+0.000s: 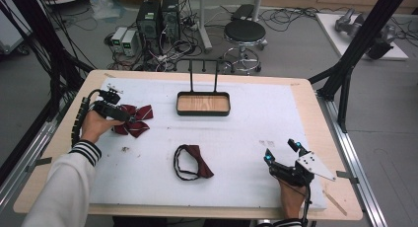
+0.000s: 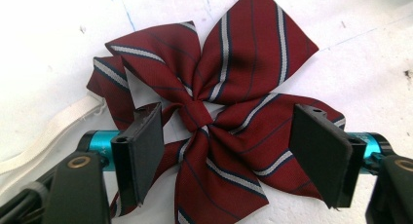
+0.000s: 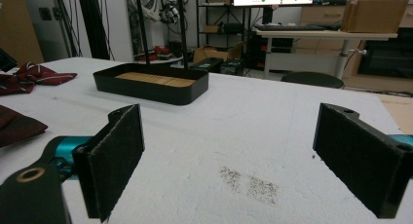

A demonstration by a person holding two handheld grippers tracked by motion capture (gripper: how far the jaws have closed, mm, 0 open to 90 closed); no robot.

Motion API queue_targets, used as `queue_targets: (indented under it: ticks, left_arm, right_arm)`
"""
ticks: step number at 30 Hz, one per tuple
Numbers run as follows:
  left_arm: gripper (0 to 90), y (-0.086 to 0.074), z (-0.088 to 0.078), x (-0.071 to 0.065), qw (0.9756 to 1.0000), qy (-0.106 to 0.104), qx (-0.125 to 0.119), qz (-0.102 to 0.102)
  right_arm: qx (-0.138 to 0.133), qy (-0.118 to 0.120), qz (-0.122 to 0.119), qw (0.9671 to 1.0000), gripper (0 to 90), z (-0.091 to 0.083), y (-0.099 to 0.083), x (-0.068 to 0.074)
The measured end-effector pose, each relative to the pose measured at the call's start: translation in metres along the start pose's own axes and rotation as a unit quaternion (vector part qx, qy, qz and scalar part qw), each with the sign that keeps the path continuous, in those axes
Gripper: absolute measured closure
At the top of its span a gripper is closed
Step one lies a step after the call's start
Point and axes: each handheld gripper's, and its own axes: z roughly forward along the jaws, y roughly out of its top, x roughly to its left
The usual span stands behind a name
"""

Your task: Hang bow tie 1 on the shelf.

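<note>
No brand, label or readable writing shows on any of the things on the table. There are two bow ties and one tray. The striped bow tie [image 2: 219,121], dark red with white and navy stripes, lies flat on the white mat [image 1: 246,138] directly under the left gripper [image 2: 229,151]; its knot sits between the two black jaws, which stand apart on either side without pressing the cloth. A white strap [image 2: 53,129] trails off beside one jaw. The plain bow tie [image 1: 193,162] lies between the two grippers. The right gripper [image 1: 282,155] rests with jaws wide apart, nothing between them, the tray [image 3: 151,83] well ahead of it.
</note>
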Motion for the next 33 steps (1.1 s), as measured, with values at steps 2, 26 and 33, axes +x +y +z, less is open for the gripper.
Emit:
queue_targets:
  ticks: [2, 26, 33]
  left_arm:
    - [30.7, 0.0, 0.001, 0.001, 1.0, 0.0, 0.004, -0.008]
    - [45.9, 0.009, 0.021, 0.007, 0.9965, 0.021, 0.051, -0.063]
    - [51.5, 0.009, 0.024, 0.007, 0.9954, 0.026, 0.059, -0.071]
  right_arm:
    - [0.001, 0.0, 0.002, 1.0, 10.5, 0.0, 0.0, 0.0]
    - [0.002, -0.004, 0.001, 1.0, 10.5, 0.0, 0.0, 0.0]
    - [0.001, -0.004, 0.0, 1.0, 10.5, 0.0, 0.0, 0.0]
